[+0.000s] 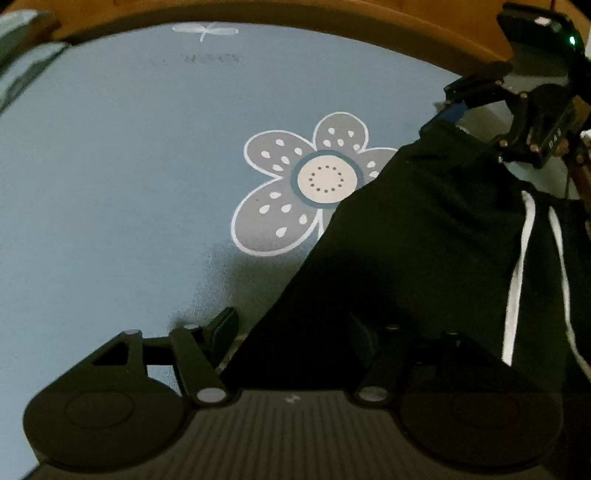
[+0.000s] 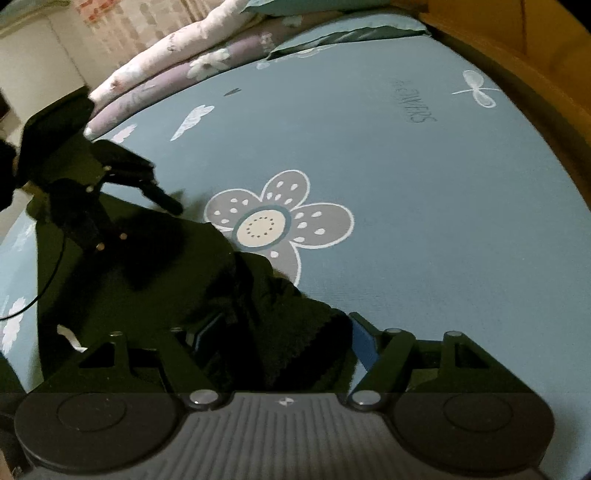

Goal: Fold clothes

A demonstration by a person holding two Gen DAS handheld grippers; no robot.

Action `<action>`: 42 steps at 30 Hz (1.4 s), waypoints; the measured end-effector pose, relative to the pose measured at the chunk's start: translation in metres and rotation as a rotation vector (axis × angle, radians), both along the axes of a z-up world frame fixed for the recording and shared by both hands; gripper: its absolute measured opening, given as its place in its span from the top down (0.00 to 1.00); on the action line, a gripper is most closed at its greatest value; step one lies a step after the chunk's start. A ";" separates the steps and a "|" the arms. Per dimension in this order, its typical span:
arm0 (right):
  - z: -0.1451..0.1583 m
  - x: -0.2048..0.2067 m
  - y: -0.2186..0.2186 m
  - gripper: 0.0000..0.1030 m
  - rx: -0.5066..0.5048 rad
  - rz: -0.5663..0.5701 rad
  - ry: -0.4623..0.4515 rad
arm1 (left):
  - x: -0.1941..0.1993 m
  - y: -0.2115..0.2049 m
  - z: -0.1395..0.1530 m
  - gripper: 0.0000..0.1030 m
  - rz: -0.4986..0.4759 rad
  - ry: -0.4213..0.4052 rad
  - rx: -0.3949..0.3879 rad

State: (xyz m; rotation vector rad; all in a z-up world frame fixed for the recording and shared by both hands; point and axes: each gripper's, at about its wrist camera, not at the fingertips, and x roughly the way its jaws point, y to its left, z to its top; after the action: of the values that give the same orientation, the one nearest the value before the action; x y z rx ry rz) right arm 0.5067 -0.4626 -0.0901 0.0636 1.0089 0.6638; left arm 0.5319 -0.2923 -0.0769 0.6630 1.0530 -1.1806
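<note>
Black soft garment with white side stripes lies on the blue flower-print bedsheet, spread ahead of both tools. Left gripper and right gripper both look clenched on its near edges. Judging by the drape it's limp and light, so pinch at hems or corners.

Both cameras sit low and close over the bed, each looking forward along its own fingers — left toward the wooden bed frame, right toward the pillows. Both views share the flower print.
</note>
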 end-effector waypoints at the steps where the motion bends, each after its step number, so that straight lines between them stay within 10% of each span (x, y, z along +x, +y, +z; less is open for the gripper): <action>1: 0.000 0.001 -0.001 0.26 0.009 0.012 0.012 | 0.002 0.000 0.000 0.37 -0.004 0.015 0.002; 9: -0.012 0.029 -0.017 0.26 0.217 0.025 0.170 | 0.016 -0.023 -0.003 0.35 -0.032 0.054 0.026; 20: -0.020 0.027 -0.014 0.26 0.257 0.095 0.303 | 0.012 -0.009 -0.004 0.28 -0.046 0.082 0.000; 22: -0.023 0.027 -0.012 0.32 0.275 0.062 0.298 | 0.014 -0.014 -0.005 0.27 -0.035 0.085 -0.002; 26: -0.016 0.019 0.006 0.75 0.221 0.064 0.247 | 0.006 -0.024 -0.005 0.28 -0.082 0.042 0.036; 42: 0.052 -0.069 0.053 0.79 0.027 0.395 0.013 | -0.013 -0.024 0.001 0.44 -0.230 -0.039 0.154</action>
State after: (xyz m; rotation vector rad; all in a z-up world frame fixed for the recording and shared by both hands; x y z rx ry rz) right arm 0.4378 -0.4094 -0.0379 -0.1117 1.0342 1.0382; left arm 0.5191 -0.3161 -0.0755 0.9440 1.0625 -1.2860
